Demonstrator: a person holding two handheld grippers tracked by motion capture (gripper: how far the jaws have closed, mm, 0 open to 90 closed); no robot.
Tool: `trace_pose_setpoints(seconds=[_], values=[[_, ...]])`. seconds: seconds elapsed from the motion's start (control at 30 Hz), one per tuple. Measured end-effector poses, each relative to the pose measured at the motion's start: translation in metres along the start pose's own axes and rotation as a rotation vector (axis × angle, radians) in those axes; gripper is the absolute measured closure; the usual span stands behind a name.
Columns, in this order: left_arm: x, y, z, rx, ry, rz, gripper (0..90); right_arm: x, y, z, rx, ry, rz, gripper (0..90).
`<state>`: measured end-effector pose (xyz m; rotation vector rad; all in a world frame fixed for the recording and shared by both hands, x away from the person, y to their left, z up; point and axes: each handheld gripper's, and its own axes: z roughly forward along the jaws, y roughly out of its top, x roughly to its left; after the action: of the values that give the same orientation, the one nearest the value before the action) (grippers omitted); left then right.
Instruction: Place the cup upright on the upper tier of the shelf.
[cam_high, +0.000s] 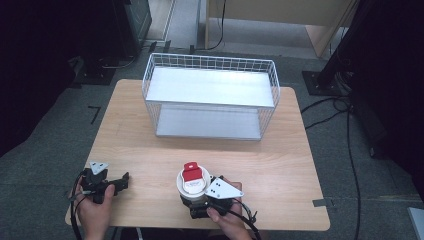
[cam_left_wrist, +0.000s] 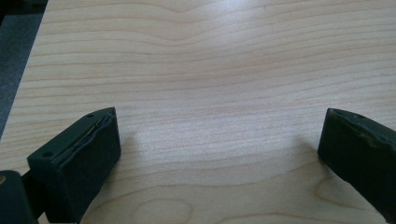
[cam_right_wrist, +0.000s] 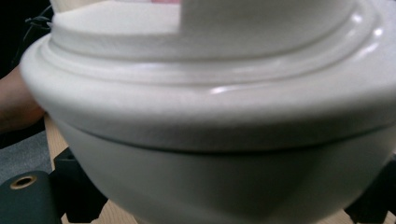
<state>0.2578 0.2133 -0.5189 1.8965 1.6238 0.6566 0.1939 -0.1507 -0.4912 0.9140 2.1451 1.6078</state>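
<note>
My right claw (cam_high: 196, 196) is clamped around a white lidded cup (cam_high: 193, 183) with a red tab on top, held at the near edge of the wooden surface (cam_high: 280, 165). My left claw (cam_high: 122, 182) rests well apart on the near left, jaws spread wide over bare wood. A white wire basket (cam_high: 210, 95) stands at the far side.

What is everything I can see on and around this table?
light wooden table: one, pale wood, centre of the high view
white wire basket shelf: one, white with two grey boards, far half of the table
white round container with a red flip cap: one, white and red, near edge, between the right gripper's jaws
black cables: several, black, on the grey floor at right
left gripper: one, black, near left corner, jaws apart above bare wood
right gripper: one, black, jaws around the container
hands: two, holding the grippers
</note>
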Motion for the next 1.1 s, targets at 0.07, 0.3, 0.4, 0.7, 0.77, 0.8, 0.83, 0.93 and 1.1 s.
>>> trace_pose_setpoints(seconds=[0.07,0.3,0.4,0.7,0.77,0.8,0.83,0.93,1.1], values=[[0.0,0.0,0.0,0.0,0.0,0.0,0.0,0.001,-0.001,0.0,-0.005,-0.002,-0.004,8.4],[0.0,0.0,0.0,0.0,0.0,0.0,0.0,0.004,-0.003,0.005,-0.006,-0.013,-0.003,6.6],[0.0,0.0,0.0,0.0,0.0,0.0,0.0,0.007,-0.002,0.005,-0.012,-0.035,-0.024,8.6],[0.0,0.0,0.0,0.001,-0.001,0.002,0.0,0.008,0.001,0.001,-0.038,-0.07,-0.024,9.4],[0.0,0.0,0.0,-0.001,-0.002,0.0,0.0,0.007,0.004,-0.001,-0.043,-0.076,-0.016,9.4],[0.0,0.0,0.0,-0.001,-0.002,0.0,0.0,0.007,0.004,-0.001,-0.043,-0.076,-0.016,9.4],[0.0,0.0,0.0,0.001,-0.003,0.002,0.0,0.006,0.005,-0.002,-0.046,-0.08,-0.015,9.4],[0.0,0.0,0.0,0.001,-0.003,0.002,0.0,0.003,0.012,-0.007,-0.066,-0.098,-0.011,9.5],[0.0,0.0,0.0,0.001,-0.003,0.003,0.0,-0.001,0.024,-0.012,-0.095,-0.126,-0.014,9.4]])
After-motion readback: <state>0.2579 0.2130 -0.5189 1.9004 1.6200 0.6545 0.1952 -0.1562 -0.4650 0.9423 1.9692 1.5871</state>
